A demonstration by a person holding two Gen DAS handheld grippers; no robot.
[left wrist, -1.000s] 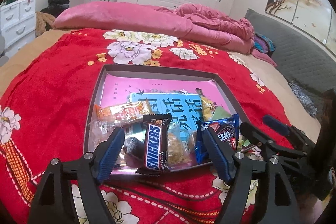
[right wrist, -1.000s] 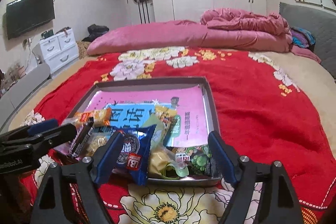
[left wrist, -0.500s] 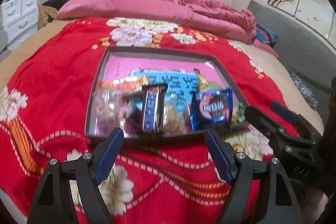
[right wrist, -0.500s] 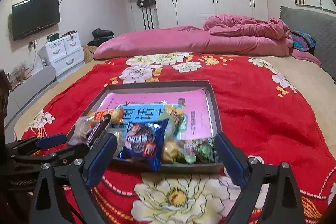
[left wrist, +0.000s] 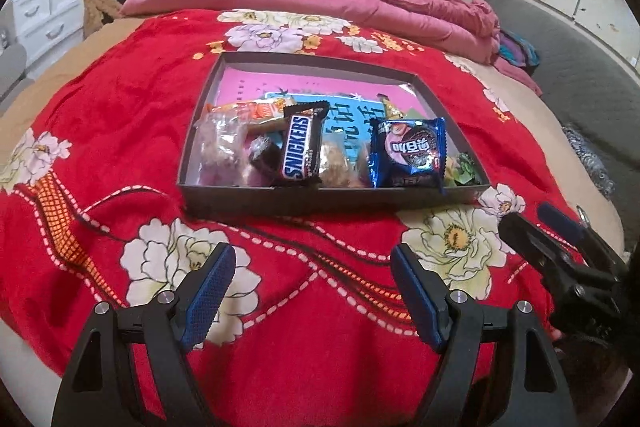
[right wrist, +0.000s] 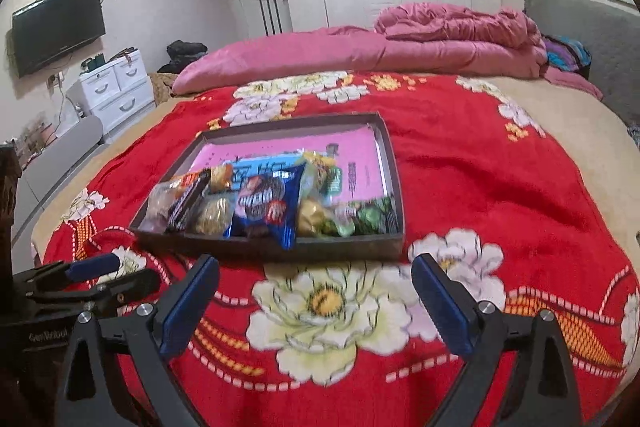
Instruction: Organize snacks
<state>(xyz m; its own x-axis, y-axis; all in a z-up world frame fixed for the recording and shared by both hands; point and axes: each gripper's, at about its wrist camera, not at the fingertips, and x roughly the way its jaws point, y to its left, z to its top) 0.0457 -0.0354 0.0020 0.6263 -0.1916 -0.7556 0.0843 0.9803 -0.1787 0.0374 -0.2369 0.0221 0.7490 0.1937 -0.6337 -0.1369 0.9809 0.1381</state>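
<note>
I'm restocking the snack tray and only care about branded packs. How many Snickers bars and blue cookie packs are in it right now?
Snickers bar: 1
Blue cookie pack: 1
Total: 2, both in the tray

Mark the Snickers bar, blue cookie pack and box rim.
Snickers bar [left wrist: 298,151]: left wrist view, on the logo.
blue cookie pack [left wrist: 410,153]: left wrist view, front face.
box [right wrist: 272,250]: right wrist view, near wall.

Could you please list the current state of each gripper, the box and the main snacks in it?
left gripper: open, empty, above the blanket.
right gripper: open, empty.
box: lidless, resting on the red blanket.
Snickers bar: sealed, propped at the box's near wall.
blue cookie packet: sealed, leaning upright.
</note>
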